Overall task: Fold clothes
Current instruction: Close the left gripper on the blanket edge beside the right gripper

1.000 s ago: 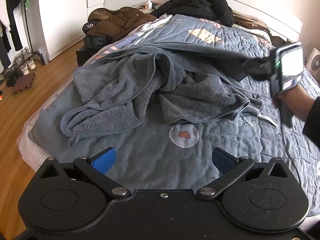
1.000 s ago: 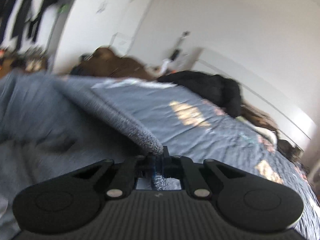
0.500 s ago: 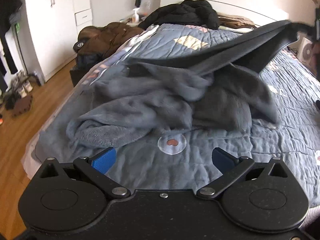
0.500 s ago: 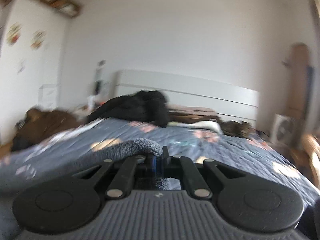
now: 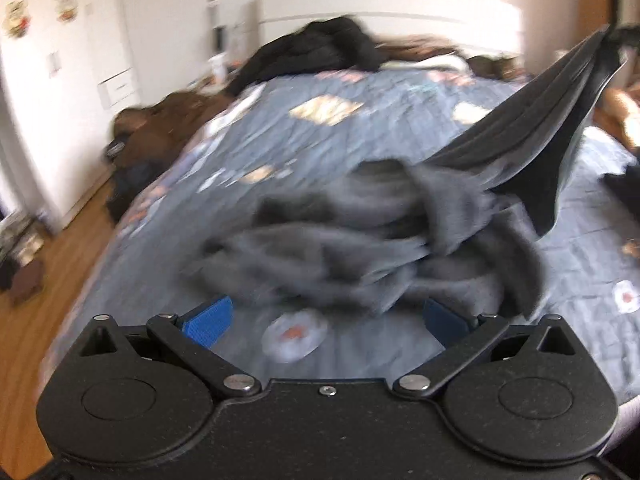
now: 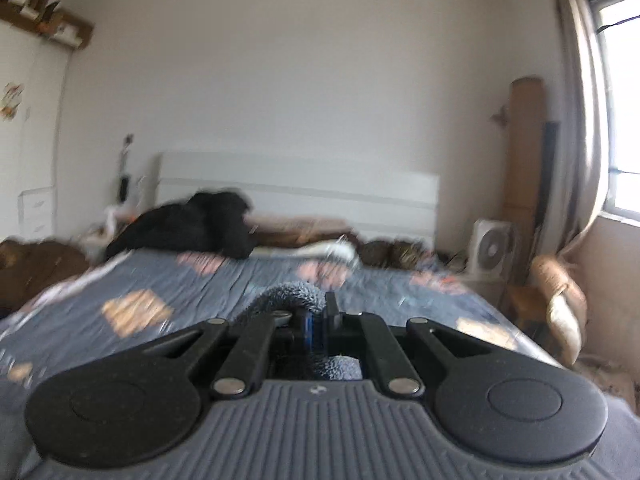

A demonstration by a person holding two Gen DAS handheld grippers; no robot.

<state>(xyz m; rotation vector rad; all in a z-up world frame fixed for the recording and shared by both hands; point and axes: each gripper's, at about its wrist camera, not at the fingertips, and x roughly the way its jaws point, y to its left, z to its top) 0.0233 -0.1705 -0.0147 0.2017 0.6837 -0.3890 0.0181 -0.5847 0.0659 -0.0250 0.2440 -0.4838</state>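
Hoisted higher than a second before: crumpled grey fleece garment (image 5: 360, 248), one edge pinched in right tongs (image 6: 316, 326) above the blue quilted bed (image 5: 360, 132); left tongs (image 5: 326, 318) gaping wide, empty; unfolding apparently underway.

Open quilt ahead, clutter at the headboard

Bare quilt (image 5: 360, 128) lies open beyond the bunched grey garment (image 5: 360, 248); a black coat (image 6: 188, 226) and brown jacket (image 5: 160, 120) block the head and left edge.

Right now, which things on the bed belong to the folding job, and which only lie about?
For the job:
- grey fleece garment, one end lifted
- right hand-held gripper, shut on its edge
- left hand-held gripper, open

Only lying about:
- black jacket
- brown coat
- white fan
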